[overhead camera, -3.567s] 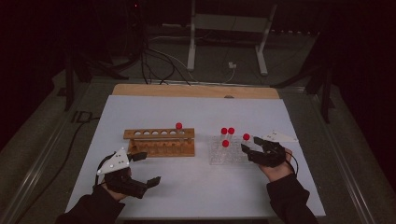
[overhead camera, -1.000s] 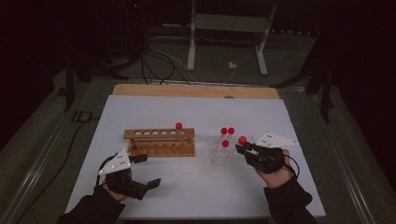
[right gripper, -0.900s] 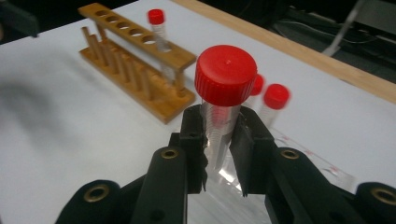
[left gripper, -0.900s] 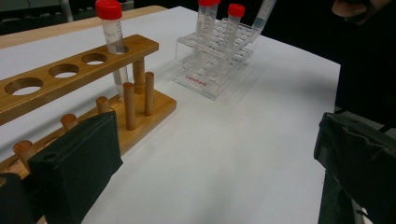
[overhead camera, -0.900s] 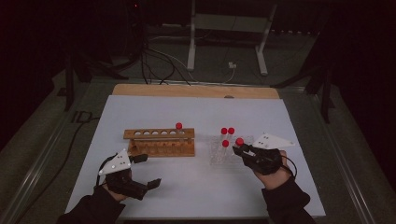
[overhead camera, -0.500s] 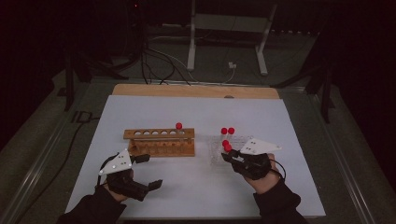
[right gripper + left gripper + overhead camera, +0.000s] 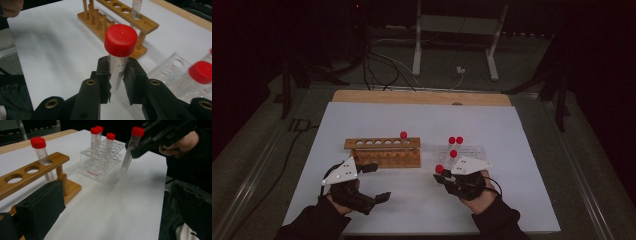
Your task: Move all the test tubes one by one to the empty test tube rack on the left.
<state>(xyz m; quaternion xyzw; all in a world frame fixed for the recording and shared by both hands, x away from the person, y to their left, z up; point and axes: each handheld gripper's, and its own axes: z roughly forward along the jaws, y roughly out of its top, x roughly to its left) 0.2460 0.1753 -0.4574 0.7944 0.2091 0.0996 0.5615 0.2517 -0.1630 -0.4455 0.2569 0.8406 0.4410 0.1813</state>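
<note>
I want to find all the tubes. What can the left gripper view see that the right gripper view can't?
Left gripper view: the clear rack holding three red-capped tubes, and the whole tube hanging tilted in the right gripper above the white table.

Right gripper view: close up, the black pads squeezing that tube just under its red cap.

Both: the wooden rack with one tube standing in it.
</note>
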